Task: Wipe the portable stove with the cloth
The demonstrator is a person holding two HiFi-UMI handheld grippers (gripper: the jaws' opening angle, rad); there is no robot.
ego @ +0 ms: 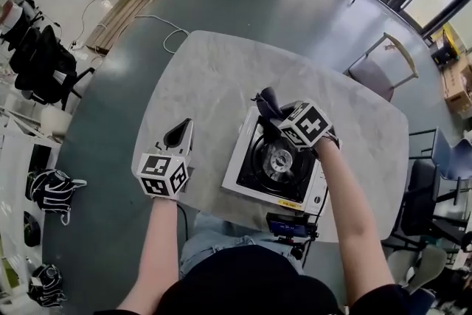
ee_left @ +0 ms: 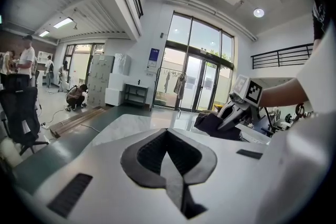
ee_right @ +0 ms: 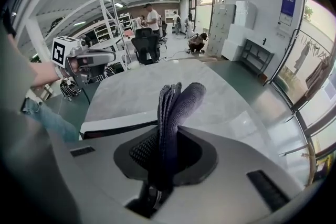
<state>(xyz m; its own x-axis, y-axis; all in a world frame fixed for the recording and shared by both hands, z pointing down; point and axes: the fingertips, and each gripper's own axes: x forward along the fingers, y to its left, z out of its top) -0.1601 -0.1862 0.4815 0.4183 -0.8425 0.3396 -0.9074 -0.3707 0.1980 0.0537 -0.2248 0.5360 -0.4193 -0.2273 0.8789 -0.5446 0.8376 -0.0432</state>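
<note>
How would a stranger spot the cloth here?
Find the pale marble-look table; by the person's edge of it sits a white square portable stove with a black burner. At the stove's far corner, the dark knitted cloth stands pinched in the right gripper, the only soft thing there.

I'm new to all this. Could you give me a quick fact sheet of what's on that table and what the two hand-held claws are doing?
Table: pale stone-look top
Stove: white, single burner, near the table's edge by the person
Cloth: dark, bunched, sticking out past the jaws
Right gripper: shut on the cloth, over the stove's far edge
Left gripper: jaws together, empty, left of the stove
Cloth touching stove: cannot tell
</note>
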